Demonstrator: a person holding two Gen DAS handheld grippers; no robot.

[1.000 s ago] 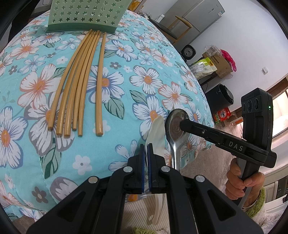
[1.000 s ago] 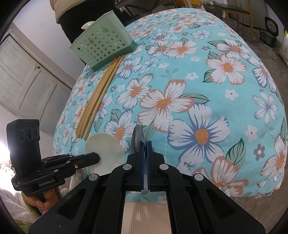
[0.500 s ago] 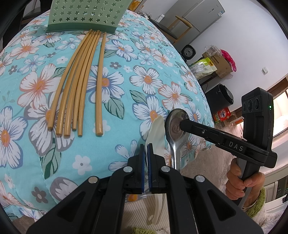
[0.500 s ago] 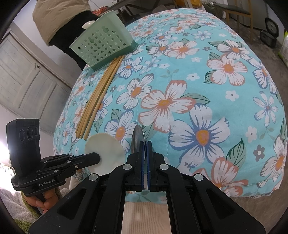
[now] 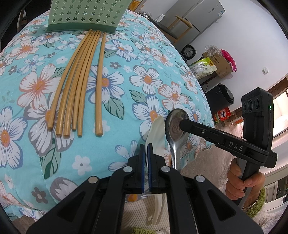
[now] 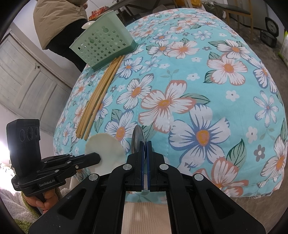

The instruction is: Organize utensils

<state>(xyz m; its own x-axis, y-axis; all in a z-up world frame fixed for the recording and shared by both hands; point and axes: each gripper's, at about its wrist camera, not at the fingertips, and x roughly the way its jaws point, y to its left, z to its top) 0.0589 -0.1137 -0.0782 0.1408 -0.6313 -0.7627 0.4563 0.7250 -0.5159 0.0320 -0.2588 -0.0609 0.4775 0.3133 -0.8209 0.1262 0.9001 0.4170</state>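
While both hands stay put as before, the left gripper [image 5: 146, 146] keeps pinching the white spoon [image 5: 157, 132] and the right gripper [image 6: 145, 144] the metal spoon [image 6: 137, 136], above the near edge of the floral cloth [image 6: 198, 81]; chopsticks [image 5: 79, 86] and green basket [image 5: 84, 16] lie unmoved.

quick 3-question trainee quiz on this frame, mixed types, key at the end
1. True or false: the left gripper is shut on the white spoon.
2. Which does the right gripper hold? A) chopsticks B) metal spoon C) green basket
3. How many chopsticks lie on the floral cloth?

Key: 1 true; 2 B; 3 six, fanned out, far ends by the basket.
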